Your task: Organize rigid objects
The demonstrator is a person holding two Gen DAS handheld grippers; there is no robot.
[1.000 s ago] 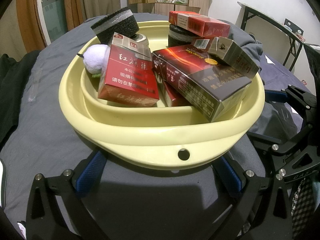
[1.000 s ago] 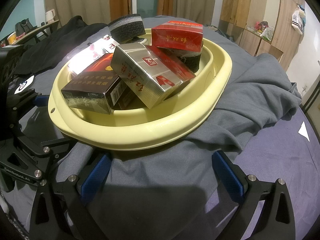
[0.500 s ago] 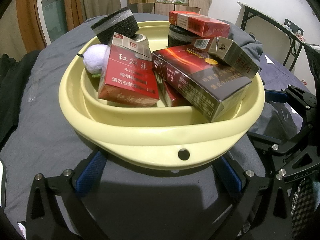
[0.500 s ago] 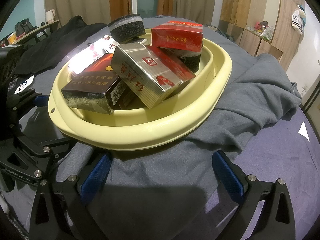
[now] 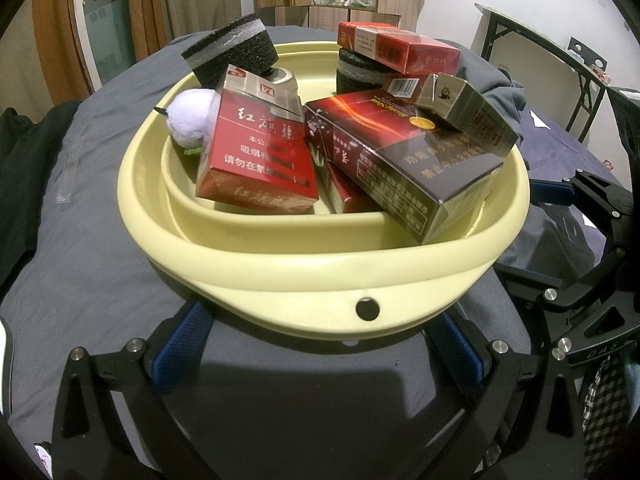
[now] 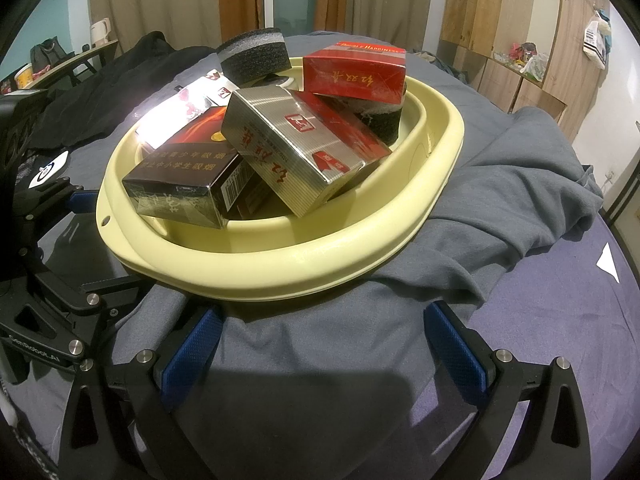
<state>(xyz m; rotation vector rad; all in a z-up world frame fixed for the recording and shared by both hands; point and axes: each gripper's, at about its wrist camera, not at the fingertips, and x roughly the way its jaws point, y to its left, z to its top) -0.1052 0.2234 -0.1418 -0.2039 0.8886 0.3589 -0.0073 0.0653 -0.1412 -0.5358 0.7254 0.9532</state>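
On the grey cloth that covered the round table sat a pale yellow basin, and every loose item lay heaped inside it. Against the basin's near-left inner wall, as the left wrist camera saw it, leaned a red cigarette pack, tilted back, with a white fluffy ball just behind its left shoulder. Toward the basin's near-right rim a long dark carton lay at a slant, one end resting on that rim, and a silver-striped pack lay across its upper end. At the basin's far-left rim a black foam block with a grey band stood tipped, while at the far-right side a red box sat on top of a second black foam block. Just outside the basin's near rim, the left gripper stood with its blue-padded fingers spread wide and empty, one tip tucked beneath the rim. Beside the basin's other flank, over a rumpled grey garment, the right gripper was likewise spread apart and held nothing, its fingertips near the rim but not touching any item.
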